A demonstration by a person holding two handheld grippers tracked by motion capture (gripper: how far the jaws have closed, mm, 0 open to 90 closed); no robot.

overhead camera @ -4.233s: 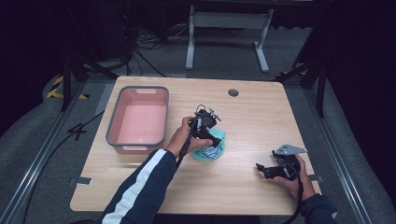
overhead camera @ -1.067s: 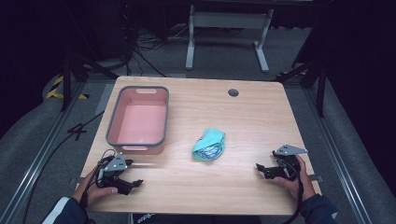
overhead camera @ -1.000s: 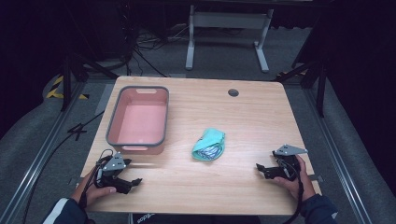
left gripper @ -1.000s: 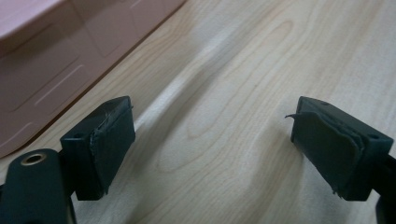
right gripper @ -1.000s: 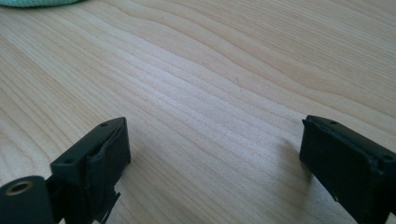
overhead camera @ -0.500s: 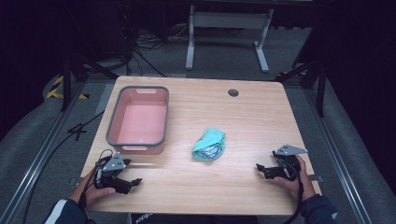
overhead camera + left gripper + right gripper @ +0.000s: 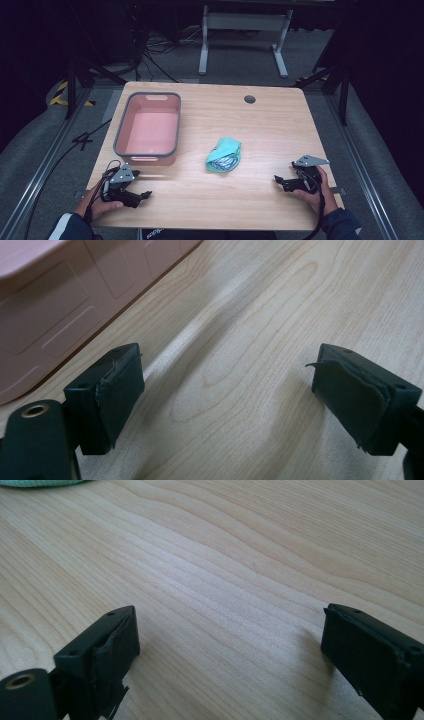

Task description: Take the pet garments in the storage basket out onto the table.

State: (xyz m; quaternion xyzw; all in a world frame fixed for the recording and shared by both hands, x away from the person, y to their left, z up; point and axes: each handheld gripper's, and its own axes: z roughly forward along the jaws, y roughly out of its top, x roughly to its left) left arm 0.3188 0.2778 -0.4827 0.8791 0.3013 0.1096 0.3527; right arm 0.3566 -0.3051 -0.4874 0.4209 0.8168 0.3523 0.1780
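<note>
Teal cloth bundle [image 7: 223, 155] sits mid-table just right of the pink bin [image 7: 147, 128], long axis running away from me, roughly between my left gripper [image 7: 131, 194] and right gripper [image 7: 286, 183], right slightly nearer, both resting jaws apart, empty.

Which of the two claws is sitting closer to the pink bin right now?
The left claw. It rests at the table's near left corner just below the pink bin, whose wall shows in its own view, while the right claw sits at the near right, past the teal cloth.
</note>
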